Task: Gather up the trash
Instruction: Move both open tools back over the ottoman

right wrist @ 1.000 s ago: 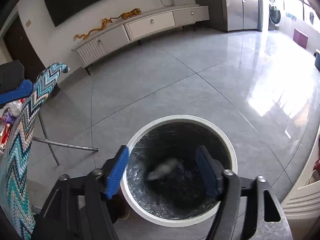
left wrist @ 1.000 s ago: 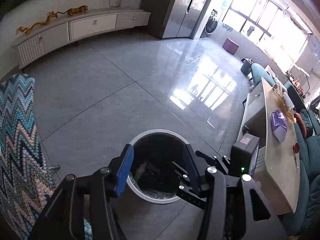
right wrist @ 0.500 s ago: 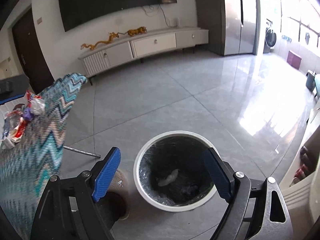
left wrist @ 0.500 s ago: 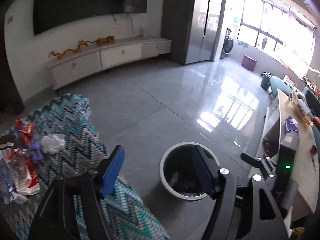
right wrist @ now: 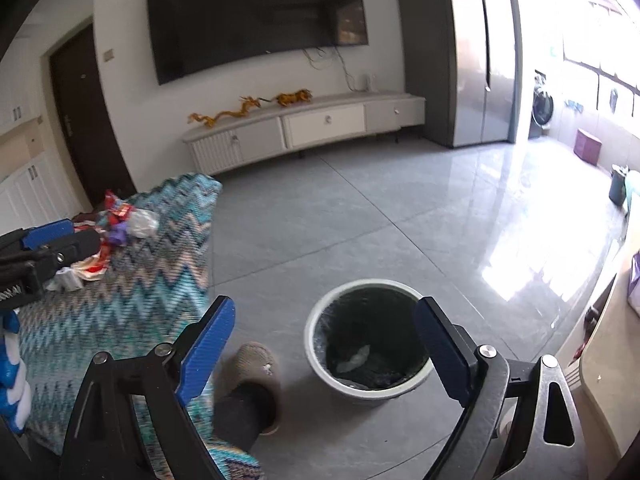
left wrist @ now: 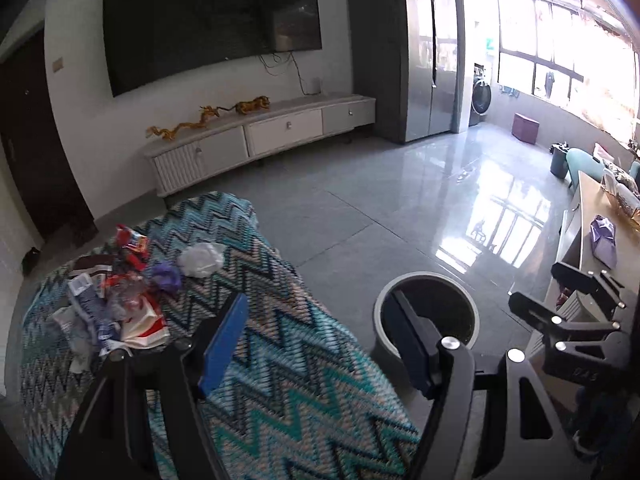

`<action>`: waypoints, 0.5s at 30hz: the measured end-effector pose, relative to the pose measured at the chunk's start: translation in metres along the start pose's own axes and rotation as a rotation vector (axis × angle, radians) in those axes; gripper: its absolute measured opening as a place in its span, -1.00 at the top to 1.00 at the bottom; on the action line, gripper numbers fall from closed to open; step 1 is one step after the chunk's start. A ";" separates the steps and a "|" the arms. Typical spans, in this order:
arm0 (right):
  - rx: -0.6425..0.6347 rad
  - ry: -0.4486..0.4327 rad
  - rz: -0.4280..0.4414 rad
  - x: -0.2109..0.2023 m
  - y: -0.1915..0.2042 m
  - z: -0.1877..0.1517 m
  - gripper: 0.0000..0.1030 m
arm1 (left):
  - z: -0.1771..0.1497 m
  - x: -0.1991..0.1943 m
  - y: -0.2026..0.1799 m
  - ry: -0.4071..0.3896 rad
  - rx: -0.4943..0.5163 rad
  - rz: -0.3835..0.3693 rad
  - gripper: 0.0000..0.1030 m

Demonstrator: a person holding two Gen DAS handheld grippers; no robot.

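A heap of crumpled wrappers and bags lies on the table's zigzag blue cloth, left of and beyond my left gripper. That gripper is open with nothing between its blue pads. The white-rimmed trash bin with a black liner stands on the floor to the right. My right gripper hangs above the bin; its jaws are opening and hold nothing. A pale scrap lies inside the bin. The trash heap shows at the left of the right wrist view.
A person's slippered foot stands between the table and the bin. A low white TV cabinet and a tall grey fridge line the far wall. A beige table with a purple bag runs along the right.
Both grippers have risen and drawn back from the bin, with their jaws wider. The left view has swung left, so the table and trash heap now show. The dropped scrap has settled in the bin.
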State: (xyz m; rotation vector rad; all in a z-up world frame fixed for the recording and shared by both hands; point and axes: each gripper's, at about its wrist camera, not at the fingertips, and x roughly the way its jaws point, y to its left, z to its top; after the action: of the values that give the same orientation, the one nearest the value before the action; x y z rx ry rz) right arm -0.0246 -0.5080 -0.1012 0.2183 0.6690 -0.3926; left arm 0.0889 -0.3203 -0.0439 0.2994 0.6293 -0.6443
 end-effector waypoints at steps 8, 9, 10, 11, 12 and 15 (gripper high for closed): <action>-0.102 -0.070 0.064 -0.037 0.056 0.019 -0.76 | -0.020 -0.058 0.052 -0.095 -0.055 0.092 -0.35; -0.116 -0.077 0.071 -0.040 0.063 0.022 -0.76 | -0.022 -0.063 0.059 -0.100 -0.063 0.099 -0.35; -0.131 -0.083 0.081 -0.043 0.070 0.024 -0.76 | -0.026 -0.067 0.067 -0.101 -0.072 0.105 -0.35; -0.144 -0.089 0.093 -0.045 0.078 0.027 -0.76 | -0.030 -0.072 0.077 -0.095 -0.083 0.113 -0.35; -0.158 -0.094 0.104 -0.046 0.087 0.030 -0.76 | -0.035 -0.076 0.088 -0.085 -0.097 0.117 -0.35; -0.192 -0.102 0.133 -0.046 0.106 0.036 -0.76 | -0.047 -0.081 0.117 -0.073 -0.147 0.137 -0.35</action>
State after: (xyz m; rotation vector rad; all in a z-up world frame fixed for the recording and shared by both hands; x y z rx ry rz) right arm 0.0073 -0.4105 -0.0374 0.0590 0.5844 -0.2086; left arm 0.0917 -0.1717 -0.0213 0.1792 0.5779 -0.4723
